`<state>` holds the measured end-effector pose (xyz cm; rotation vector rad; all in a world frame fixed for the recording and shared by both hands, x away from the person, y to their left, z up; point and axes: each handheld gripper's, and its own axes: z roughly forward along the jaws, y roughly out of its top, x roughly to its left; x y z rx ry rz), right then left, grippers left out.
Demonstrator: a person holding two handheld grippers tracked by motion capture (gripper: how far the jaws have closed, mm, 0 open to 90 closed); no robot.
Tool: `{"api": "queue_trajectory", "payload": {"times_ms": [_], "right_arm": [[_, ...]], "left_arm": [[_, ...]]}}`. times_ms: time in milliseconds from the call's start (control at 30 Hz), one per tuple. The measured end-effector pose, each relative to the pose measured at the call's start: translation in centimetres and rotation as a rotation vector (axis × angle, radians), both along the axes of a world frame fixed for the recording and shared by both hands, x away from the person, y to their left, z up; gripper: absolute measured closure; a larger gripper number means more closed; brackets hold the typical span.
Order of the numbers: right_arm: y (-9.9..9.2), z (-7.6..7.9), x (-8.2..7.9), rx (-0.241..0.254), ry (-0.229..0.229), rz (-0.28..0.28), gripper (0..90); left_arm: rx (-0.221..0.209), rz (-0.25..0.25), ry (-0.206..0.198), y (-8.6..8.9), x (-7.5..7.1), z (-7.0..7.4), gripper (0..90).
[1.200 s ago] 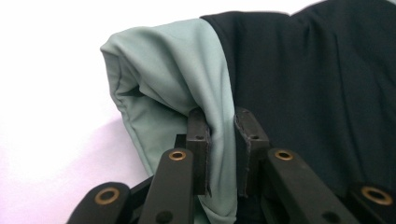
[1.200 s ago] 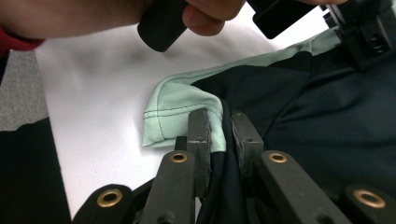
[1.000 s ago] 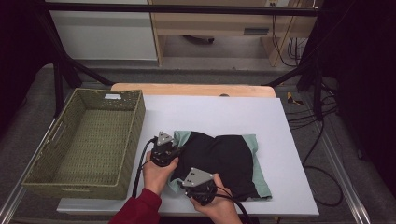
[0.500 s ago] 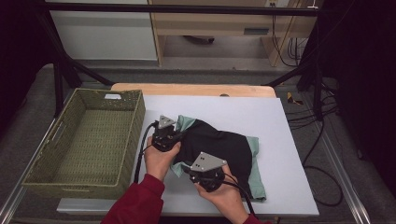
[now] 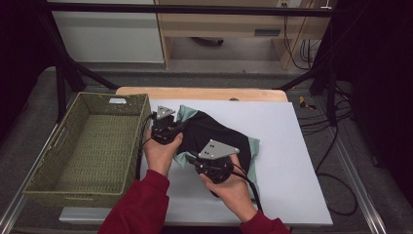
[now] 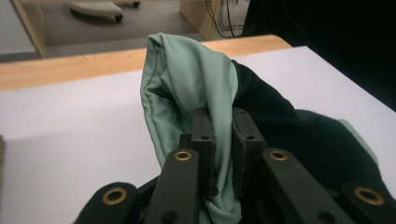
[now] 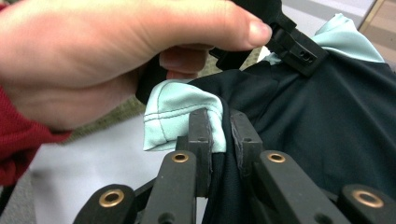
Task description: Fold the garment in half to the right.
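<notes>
You've got the black and mint garment (image 5: 214,139) pinched in both claws: your left gripper (image 6: 223,154) is clamped on a mint fold at the end nearest the basket, and your right gripper (image 7: 219,140) is nipping a mint cuff plus black fabric at the near edge. The rest of it sags onto the white table (image 5: 292,161), about mid-table. The green woven basket (image 5: 63,146) sits just left of your left hand (image 5: 159,152), nothing showing inside it but the weave.
</notes>
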<state>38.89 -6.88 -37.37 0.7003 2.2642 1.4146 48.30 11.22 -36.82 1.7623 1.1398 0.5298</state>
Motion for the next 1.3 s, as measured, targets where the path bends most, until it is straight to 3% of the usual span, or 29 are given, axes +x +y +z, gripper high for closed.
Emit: {"api": "queue_trajectory", "payload": {"times_ms": [300,900,1300], "right_arm": [[1.1,1.2,0.0,0.005,-0.021,0.018,81.6],[2.4,2.3,-0.2,0.013,-0.037,0.033,81.6],[3.7,2.6,-0.3,0.011,-0.038,0.04,81.5]], "left_arm": [[-0.019,0.017,-0.03,1.0,-0.3,1.8,81.5],[-0.076,0.044,-0.034,3.0,-0.6,2.8,81.4],[-0.084,0.065,-0.045,4.0,-1.0,3.0,81.4]]}}
